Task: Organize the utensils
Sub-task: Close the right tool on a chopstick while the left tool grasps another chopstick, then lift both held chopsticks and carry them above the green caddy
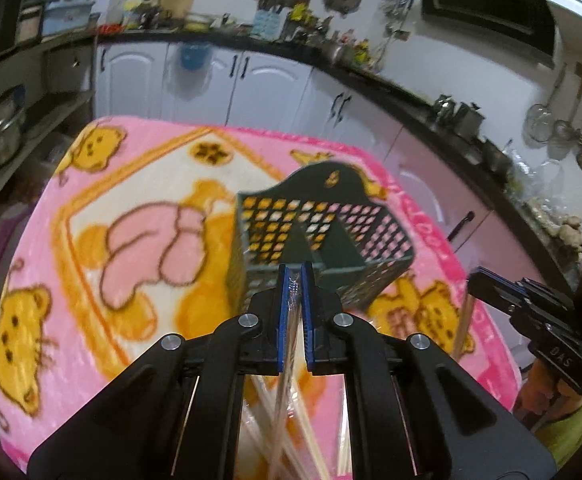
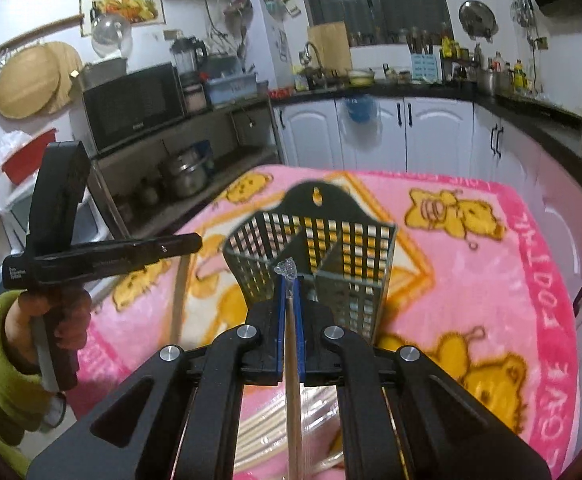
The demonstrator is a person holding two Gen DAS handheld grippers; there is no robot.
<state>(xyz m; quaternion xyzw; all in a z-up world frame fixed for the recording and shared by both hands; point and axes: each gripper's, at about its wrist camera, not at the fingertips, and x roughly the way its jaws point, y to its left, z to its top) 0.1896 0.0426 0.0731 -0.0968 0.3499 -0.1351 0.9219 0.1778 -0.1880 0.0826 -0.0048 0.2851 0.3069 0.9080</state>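
L claw (image 1: pixel 295 276): shut on wrapped chopsticks (image 1: pixel 291 360).
R claw (image 2: pixel 290 284): shut on one stick (image 2: pixel 293 360).
Risk: thin wrap slips or tears; sticks miss caddy (image 2: pixel 331 248).

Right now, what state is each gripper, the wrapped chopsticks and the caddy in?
left gripper: shut on clear wrapper.
right gripper: shut on wrapped chopsticks.
clear wrapper: pinched between the blue pads, chopsticks hang below.
utensil caddy: upright on pink blanket, both compartments look empty.
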